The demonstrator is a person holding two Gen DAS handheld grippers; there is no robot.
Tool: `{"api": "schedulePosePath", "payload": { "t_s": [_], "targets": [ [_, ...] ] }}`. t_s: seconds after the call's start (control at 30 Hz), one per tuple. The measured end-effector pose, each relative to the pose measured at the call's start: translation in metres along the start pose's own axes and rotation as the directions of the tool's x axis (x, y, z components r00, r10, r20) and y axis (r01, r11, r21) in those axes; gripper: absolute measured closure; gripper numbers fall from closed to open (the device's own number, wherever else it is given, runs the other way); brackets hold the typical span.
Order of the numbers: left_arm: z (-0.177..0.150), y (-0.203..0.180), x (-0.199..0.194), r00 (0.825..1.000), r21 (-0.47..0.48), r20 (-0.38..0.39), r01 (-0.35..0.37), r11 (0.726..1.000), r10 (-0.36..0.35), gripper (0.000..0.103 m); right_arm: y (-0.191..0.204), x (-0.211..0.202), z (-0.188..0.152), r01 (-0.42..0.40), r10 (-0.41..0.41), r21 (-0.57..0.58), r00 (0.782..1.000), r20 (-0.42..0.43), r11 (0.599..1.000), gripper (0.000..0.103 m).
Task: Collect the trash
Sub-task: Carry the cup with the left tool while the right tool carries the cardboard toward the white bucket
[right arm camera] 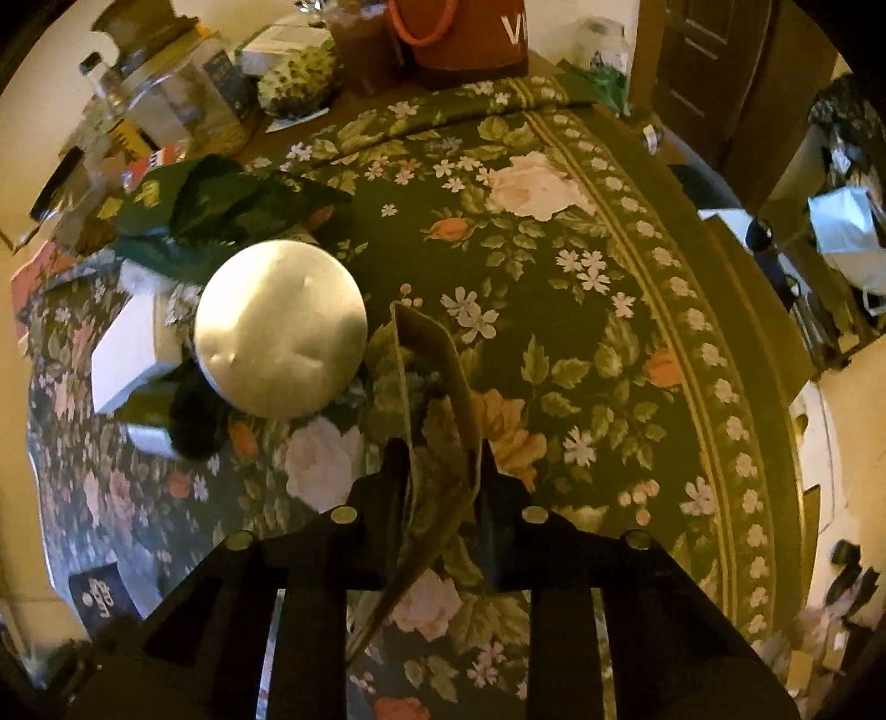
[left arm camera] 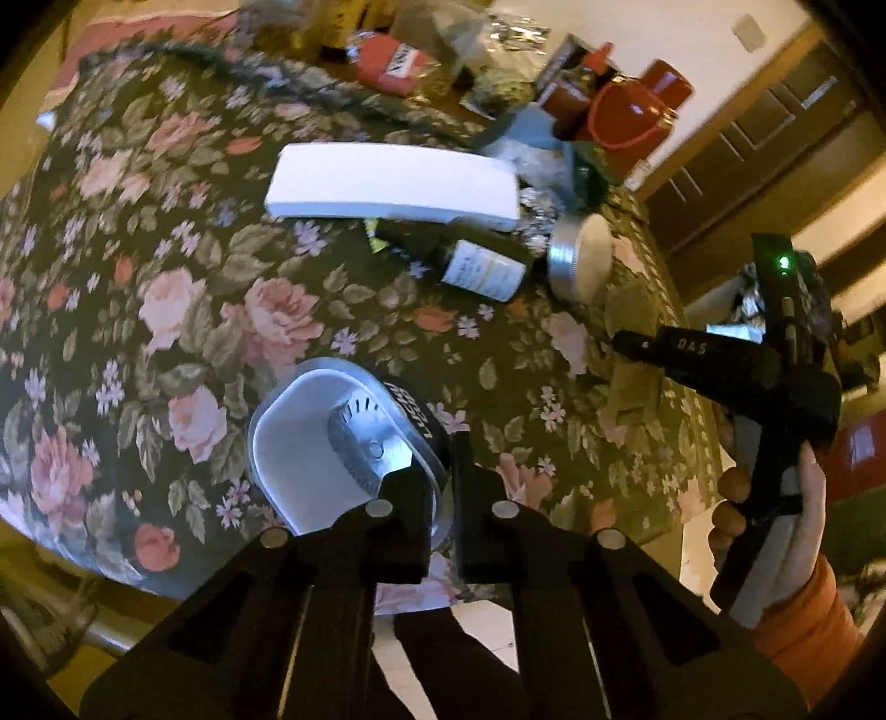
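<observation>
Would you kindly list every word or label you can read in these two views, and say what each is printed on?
"DAS": on the right hand-held gripper, left wrist view.
"VI", cut off by the frame: on the red bag.
Labels on the dark bottle and black tub: too blurred to read.

The left gripper (left arm camera: 440,487) is covering the near rim of the white tub (left arm camera: 310,454), so its grip point is staying out of sight. Clutter (left arm camera: 443,50) at the table's far end is blurring past reading. A white box (right arm camera: 130,349) is disappearing behind the silver lid (right arm camera: 279,327). The card (right arm camera: 437,443) is running down behind the right gripper (right arm camera: 443,476).
</observation>
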State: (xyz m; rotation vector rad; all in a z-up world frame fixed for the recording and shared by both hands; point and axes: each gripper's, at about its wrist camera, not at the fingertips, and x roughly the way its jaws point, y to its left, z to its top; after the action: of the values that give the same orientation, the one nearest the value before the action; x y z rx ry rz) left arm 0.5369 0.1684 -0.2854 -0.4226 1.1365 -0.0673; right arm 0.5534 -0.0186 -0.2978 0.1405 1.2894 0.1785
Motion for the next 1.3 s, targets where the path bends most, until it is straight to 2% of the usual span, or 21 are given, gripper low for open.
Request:
{"api": "schedulePosePath", "payload": {
  "t_s": [0.1,0.4,0.67,0.8,1.07,1.2,1.3],
  "targets": [
    [0.000,-0.003,-0.010,1.000,0.049,0.020,0.018,0.999,-0.019,0.098,0.003,-0.013,-0.013,0.008,-0.008,-0.013,0.999,0.039,1.000,0.086],
    [-0.002,-0.010,-0.062,0.992,0.172,0.086,0.076,0.982,-0.092,0.098,-0.001,-0.066,-0.042,-0.013,0.005,0.054,0.988,0.152,0.998,0.086],
    [-0.014,-0.031,-0.125,0.972,0.268,0.188,0.090,0.959,-0.144,0.099,0.006,-0.139,-0.066,-0.012,0.011,0.004,0.953,0.302,1.000,0.086],
    [-0.026,-0.049,-0.148,0.959,0.294,0.242,0.072,0.953,-0.147,0.098,0.003,-0.172,-0.083,-0.027,0.037,-0.034,0.934,0.356,0.999,0.086],
    [-0.072,-0.089,-0.177,0.941,0.289,0.304,0.059,0.956,-0.150,0.099,-0.023,-0.218,-0.124,-0.072,0.117,-0.122,0.902,0.416,0.990,0.086],
    [-0.104,-0.110,-0.183,0.937,0.253,0.322,0.050,0.966,-0.133,0.099,-0.043,-0.229,-0.146,-0.112,0.169,-0.160,0.898,0.407,0.981,0.086],
    [-0.134,-0.128,-0.183,0.939,0.216,0.322,0.053,0.975,-0.123,0.099,-0.059,-0.233,-0.165,-0.125,0.190,-0.188,0.905,0.380,0.974,0.086]
  ]
}}
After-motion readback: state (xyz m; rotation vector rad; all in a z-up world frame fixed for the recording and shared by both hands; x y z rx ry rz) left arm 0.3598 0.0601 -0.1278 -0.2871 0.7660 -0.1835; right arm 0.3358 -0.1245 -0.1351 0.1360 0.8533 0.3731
